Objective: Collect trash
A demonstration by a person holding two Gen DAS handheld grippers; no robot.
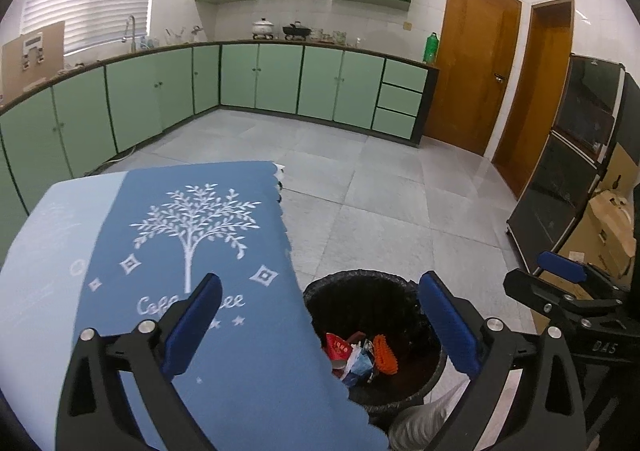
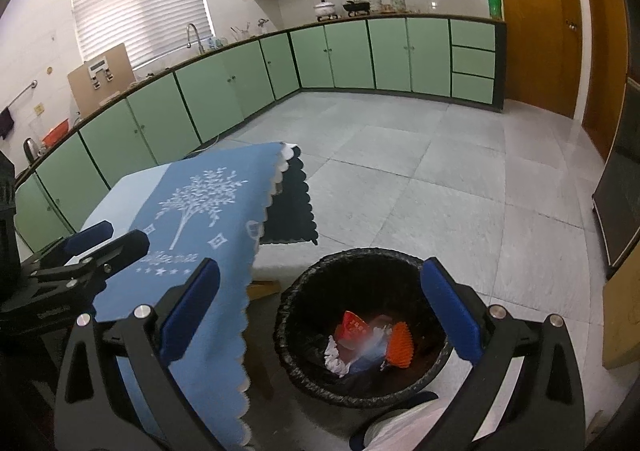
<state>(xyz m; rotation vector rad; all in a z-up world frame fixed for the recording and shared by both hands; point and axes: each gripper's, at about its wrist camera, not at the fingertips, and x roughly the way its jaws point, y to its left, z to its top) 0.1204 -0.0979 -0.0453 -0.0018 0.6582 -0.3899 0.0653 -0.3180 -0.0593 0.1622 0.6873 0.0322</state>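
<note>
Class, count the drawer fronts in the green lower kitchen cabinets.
3, stacked at the counter run's right end beside the wooden door: top drawer, middle drawer, bottom drawer. The table may hide others.

tablecloth (image 1: 224,251): blue, white tree print (scalloped edge) | bin (image 2: 362,263): black liner | trash (image 2: 398,347): orange, red, white | cabinets (image 1: 280,79): mint green

Both wrist cameras are looking steeply down, side by side, sharing the nearby bin (image 1: 372,335) and tablecloth (image 2: 200,219).
</note>
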